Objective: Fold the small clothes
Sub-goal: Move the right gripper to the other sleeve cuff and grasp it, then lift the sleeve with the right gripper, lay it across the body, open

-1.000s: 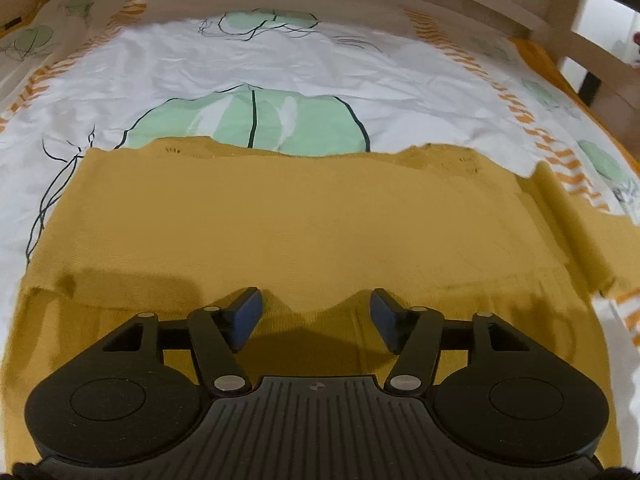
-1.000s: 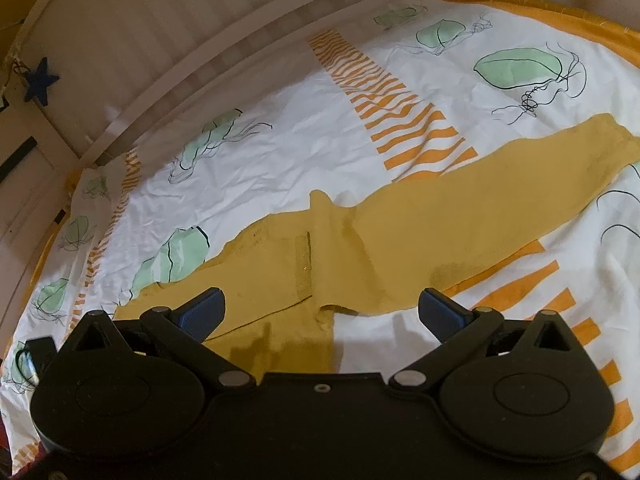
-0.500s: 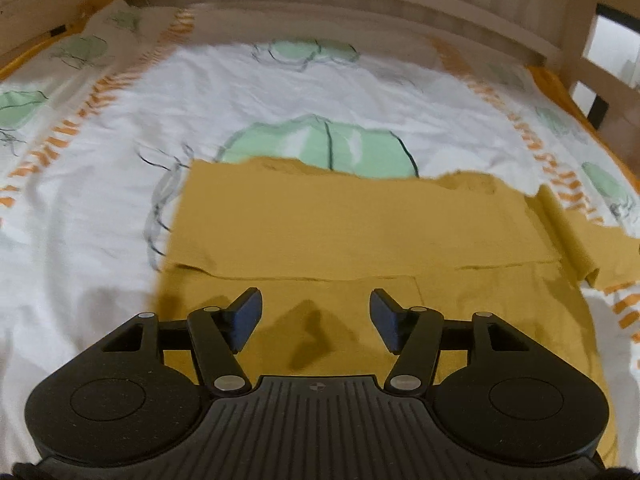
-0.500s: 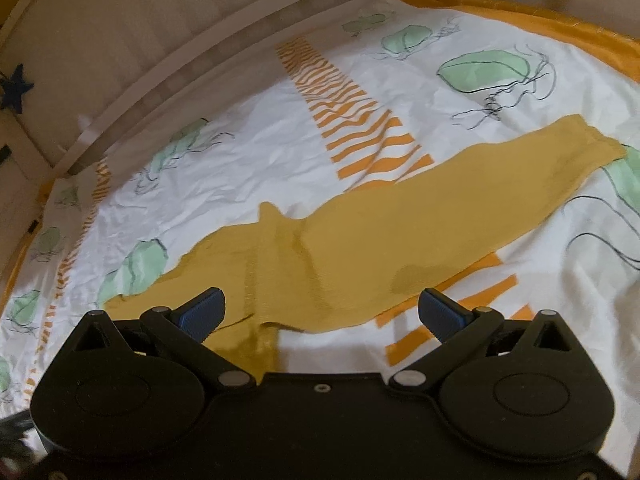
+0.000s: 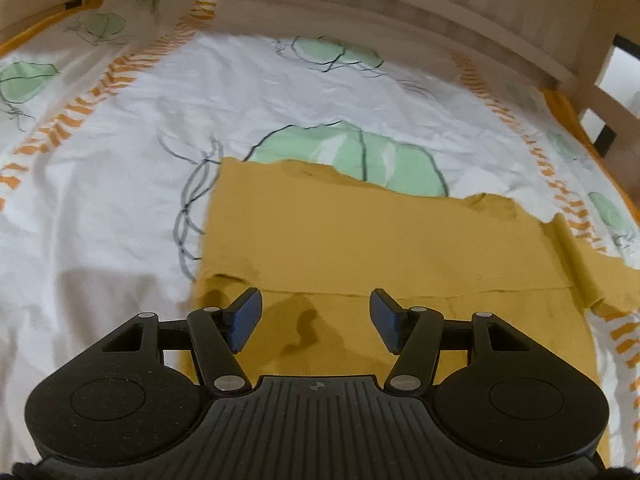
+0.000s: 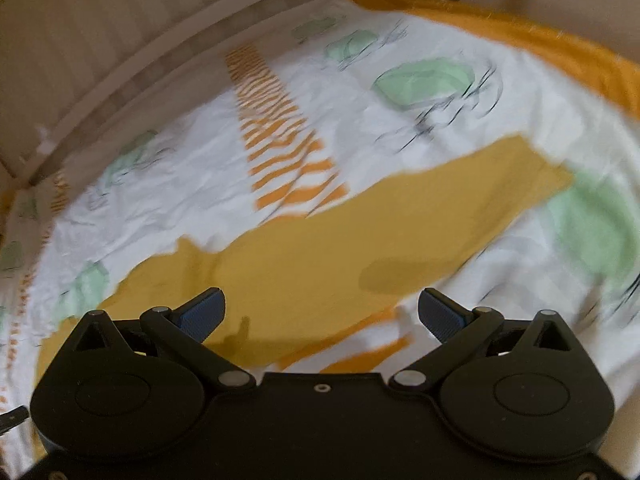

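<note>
A mustard-yellow knit top [image 5: 372,240] lies flat on a bed sheet, with one side folded over its body along a straight edge. My left gripper [image 5: 315,322] is open and empty, hovering above the near left part of the top. In the right wrist view the top's long sleeve [image 6: 400,224] stretches out to the right across the sheet. My right gripper [image 6: 322,316] is wide open and empty, above the sleeve near where it joins the body. This view is motion-blurred.
The sheet [image 5: 100,184] is white with green leaf prints and orange stripes. A wooden bed rail [image 5: 360,4] curves along the far side, with slats at the right [image 5: 600,92]. An orange blanket edge [image 6: 520,36] borders the sheet's far right.
Both grippers moved left over the top and pulled back a little, so more white sheet shows left of it. The right view swung along the sleeve. Both stayed open and empty.
</note>
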Demonstrator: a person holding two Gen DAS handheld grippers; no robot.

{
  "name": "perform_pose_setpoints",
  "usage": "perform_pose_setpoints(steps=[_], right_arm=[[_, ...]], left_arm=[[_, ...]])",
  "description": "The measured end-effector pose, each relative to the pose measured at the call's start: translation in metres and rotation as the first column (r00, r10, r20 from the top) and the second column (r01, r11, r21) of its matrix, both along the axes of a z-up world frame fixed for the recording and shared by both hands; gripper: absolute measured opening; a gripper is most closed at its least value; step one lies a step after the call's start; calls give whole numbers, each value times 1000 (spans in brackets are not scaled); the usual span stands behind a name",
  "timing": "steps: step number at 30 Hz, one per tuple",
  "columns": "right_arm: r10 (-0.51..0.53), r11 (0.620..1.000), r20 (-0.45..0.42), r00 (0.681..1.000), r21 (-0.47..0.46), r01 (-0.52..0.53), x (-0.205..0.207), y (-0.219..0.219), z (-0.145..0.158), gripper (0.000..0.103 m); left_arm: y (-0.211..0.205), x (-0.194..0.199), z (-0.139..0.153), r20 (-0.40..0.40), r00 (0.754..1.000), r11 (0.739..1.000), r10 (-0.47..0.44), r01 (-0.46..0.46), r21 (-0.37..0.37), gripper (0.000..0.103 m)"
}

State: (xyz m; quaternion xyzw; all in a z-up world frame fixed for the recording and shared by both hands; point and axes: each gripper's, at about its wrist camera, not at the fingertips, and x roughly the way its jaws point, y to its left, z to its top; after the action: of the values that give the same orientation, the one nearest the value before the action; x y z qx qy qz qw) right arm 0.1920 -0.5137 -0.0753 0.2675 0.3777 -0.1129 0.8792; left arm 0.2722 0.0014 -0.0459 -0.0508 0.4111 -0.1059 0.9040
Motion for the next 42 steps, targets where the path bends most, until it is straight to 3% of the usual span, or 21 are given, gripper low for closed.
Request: perform_pose_setpoints(steps=[7,10,12,15,25,26,29,30,31,33,42], right_arm=[[-108,994,-41,993,22,109,9,-73,1,102],[-142,990,-63,988,-22,141,11,-97,-2,102],[-157,987,-74,985,-52,154,14,-111,-4,99],[-180,982,-105,978,-70,173,18,-131,-14,86],[-151,987,-185,971,-83,138,41,-154,-48,80],[-142,988,-195,971,-80,128,43,-152,-51,78],[-146,986,-185,972,-105,128,43,-147,-51,54],[-142,986,-170,975,-114,124,42,-145,-48,36],[-142,985,-159,977,-116,124,40,-145,-44,26],[-141,986,-146,979,-110,125,36,-145,-35,15],[-200,962,-56,978,-198,186,25,-145,47,15]], left_arm=[[-17,-2,-2,83,996,999,-36,34,29,58],[-17,-2,-5,103,994,999,-24,21,27,58],[-17,1,-8,95,995,999,-26,24,22,58],[-17,6,-14,63,997,999,-36,36,12,58],[-22,8,-31,1,997,997,-76,76,19,58],[-22,8,-31,1,997,997,-75,75,19,58],[-19,9,-28,1,998,998,-66,66,19,58],[-18,9,-27,2,998,998,-62,62,14,58],[-17,10,-26,2,998,998,-59,59,10,58],[-15,11,-23,-1,999,999,-52,52,9,58],[-5,14,-4,-15,999,999,-29,29,-18,58]])
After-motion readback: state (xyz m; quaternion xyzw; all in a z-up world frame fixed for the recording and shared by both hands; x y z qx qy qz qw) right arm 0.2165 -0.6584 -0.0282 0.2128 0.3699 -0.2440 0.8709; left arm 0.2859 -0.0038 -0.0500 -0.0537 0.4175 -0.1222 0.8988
